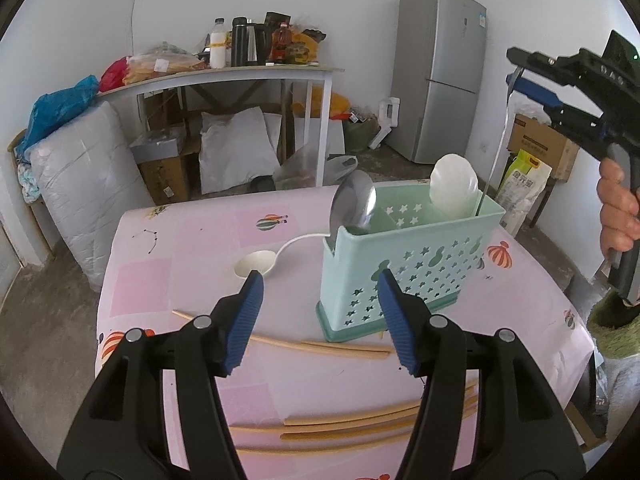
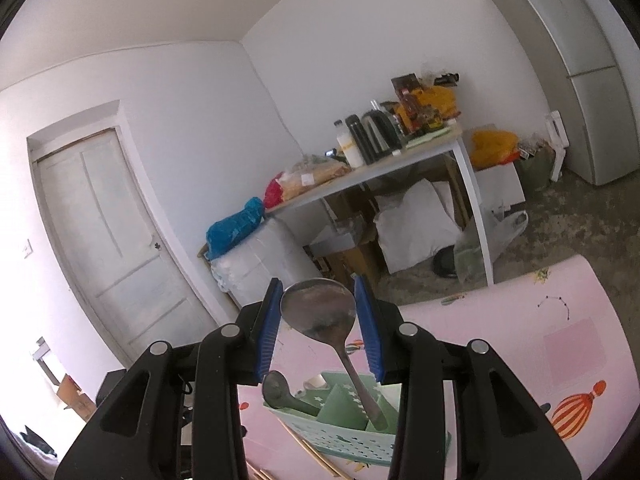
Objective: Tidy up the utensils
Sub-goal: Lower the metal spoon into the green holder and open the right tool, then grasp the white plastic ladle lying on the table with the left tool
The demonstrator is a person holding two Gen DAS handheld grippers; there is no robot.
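Observation:
A mint-green utensil caddy [image 1: 408, 252] stands on the pink tablecloth [image 1: 192, 248]. In it are a large metal spoon [image 1: 354, 200] and a white shell-shaped scoop [image 1: 454, 184]. My left gripper [image 1: 320, 280] hovers open just in front of the caddy, with nothing between its fingers. A white spoon [image 1: 256, 264] lies beside its left fingertip. Wooden chopsticks [image 1: 344, 346] lie under and behind the fingers. My right gripper [image 2: 318, 312] is shut on the bowl of a second metal spoon [image 2: 320, 312]. That spoon's handle reaches down into the caddy [image 2: 344, 436]. The right gripper [image 1: 513, 70] also shows up high on the right.
A person's hand [image 1: 616, 200] holds the right gripper's grip. Behind the table stand a white side table [image 1: 256, 74] crowded with bottles and bags, a grey fridge [image 1: 440, 72] and cardboard boxes [image 1: 540, 140]. A white door [image 2: 108, 240] is on the left.

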